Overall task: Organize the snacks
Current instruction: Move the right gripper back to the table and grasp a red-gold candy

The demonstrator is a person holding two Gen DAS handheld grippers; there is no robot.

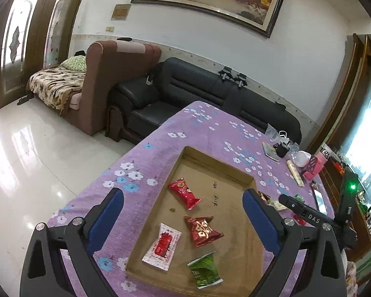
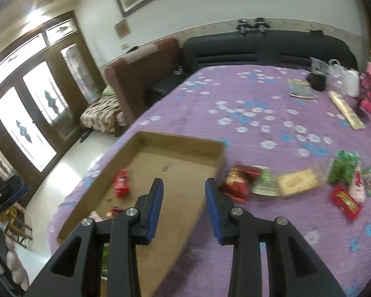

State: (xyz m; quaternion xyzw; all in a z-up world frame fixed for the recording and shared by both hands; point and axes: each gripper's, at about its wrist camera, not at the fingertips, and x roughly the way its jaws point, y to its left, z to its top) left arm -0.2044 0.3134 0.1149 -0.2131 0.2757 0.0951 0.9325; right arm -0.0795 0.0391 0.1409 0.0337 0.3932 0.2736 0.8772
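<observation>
Resting on the purple floral tabletop, a shallow cardboard box holds four snack packets: red, dark red, white-and-red, green. Left tool hangs over the box, jaws wide apart, nothing between them. Right tool hangs at the box's right wall, jaws partly apart, empty. Loose snacks lie blurred on the cloth right of the box.
</observation>
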